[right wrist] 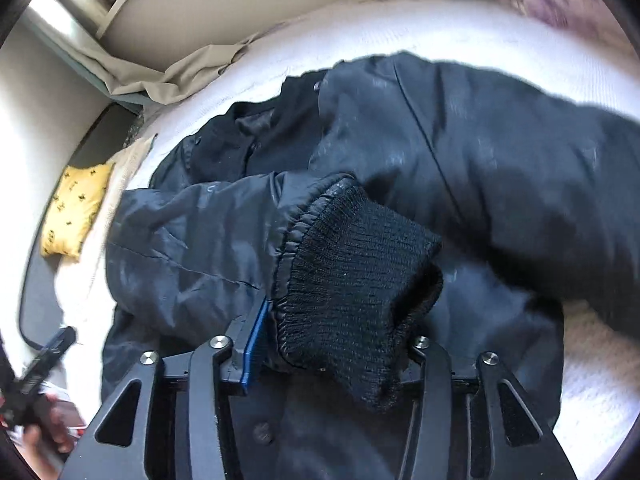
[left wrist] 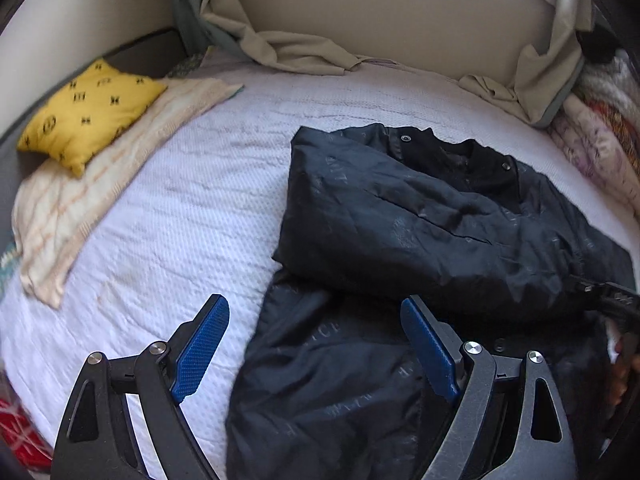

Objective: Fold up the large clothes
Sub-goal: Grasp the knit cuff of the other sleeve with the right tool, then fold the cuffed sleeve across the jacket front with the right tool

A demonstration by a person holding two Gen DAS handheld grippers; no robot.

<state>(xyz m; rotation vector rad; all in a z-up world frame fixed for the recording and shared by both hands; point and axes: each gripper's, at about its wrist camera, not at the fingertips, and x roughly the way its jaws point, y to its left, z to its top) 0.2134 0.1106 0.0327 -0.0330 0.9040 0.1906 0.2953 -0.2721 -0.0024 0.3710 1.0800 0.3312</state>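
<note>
Slippage threatens: my right gripper (right wrist: 332, 340) clamps only the jacket's (left wrist: 420, 220) knit cuff (right wrist: 352, 280), while my left gripper (left wrist: 316, 344) hangs wide, empty, above the bed (left wrist: 180, 200).

Left tongs (left wrist: 316, 346), blue-padded, spread wide at lower centre over dark shiny jacket (left wrist: 432, 220) on white textured bed (left wrist: 192, 200); yellow patterned cushion (left wrist: 90, 114) upper left.

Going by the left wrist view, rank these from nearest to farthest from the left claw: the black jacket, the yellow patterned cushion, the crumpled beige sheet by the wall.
1. Black jacket: just ahead of the left claw, partly between its fingers.
2. Yellow patterned cushion: far left, on a cream towel.
3. Crumpled beige sheet: at the back wall.
</note>
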